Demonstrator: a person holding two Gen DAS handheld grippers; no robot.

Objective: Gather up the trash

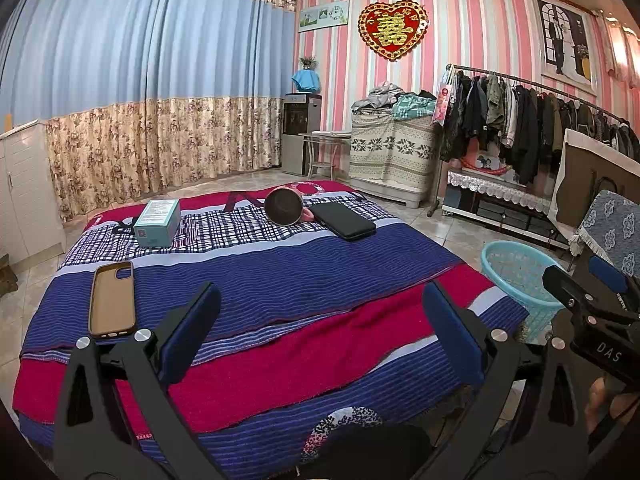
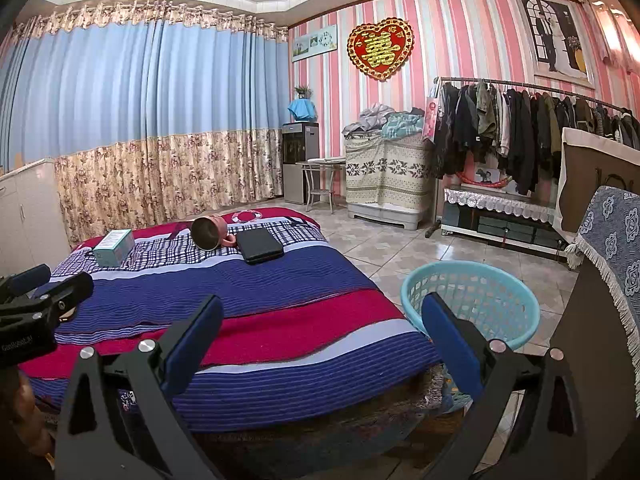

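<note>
I hold both tongs, left gripper [image 1: 320, 328] and right gripper [image 2: 320, 332], released over the bed [image 1: 280, 280], basket [image 2: 472, 280] beside it, weighing pickups.

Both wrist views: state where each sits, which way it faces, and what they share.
Left wrist: on the open left gripper, facing across the bed; phone case near left, right gripper at right edge.
Right wrist: on the open right gripper, facing the bed corner and basket; left gripper at left edge.
Shared: box, cup, basket.
</note>
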